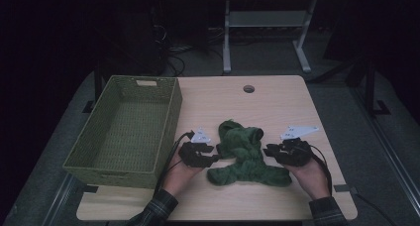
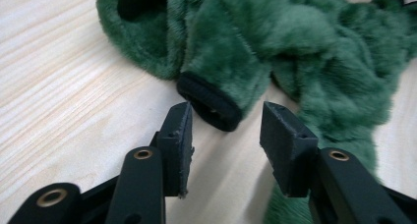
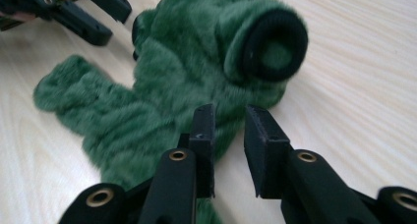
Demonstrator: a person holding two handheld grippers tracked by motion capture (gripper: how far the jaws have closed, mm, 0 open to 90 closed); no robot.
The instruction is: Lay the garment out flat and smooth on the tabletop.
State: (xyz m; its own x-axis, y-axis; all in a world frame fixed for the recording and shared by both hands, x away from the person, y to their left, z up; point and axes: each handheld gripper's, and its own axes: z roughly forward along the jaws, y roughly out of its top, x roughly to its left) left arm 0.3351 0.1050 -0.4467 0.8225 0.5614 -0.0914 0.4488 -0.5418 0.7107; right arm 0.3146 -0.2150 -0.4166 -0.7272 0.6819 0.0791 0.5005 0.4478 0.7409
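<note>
Left side's blocked by the basket (image 1: 124, 132), the middle by the green fleece (image 1: 245, 154); bare table (image 1: 277, 99) is left open beyond and right

Both forearms come in over the counter's (image 1: 277, 206) near edge, sleeves just past it. Left hand (image 1: 181, 172) carries the left hand-held gripper (image 1: 214, 153) a little left of the near edge's middle, level, tips pointing right; grey plate on top, cable trailing back along the wrist. Jaws parted, nothing between the pads (image 2: 183, 135). Right hand (image 1: 309, 174) carries the right hand-held gripper (image 1: 267, 149) toward the near right corner, tips pointing left, facing the other. Jaws slightly parted, a narrower gap than the left, pads (image 3: 205, 140) bare.
</note>
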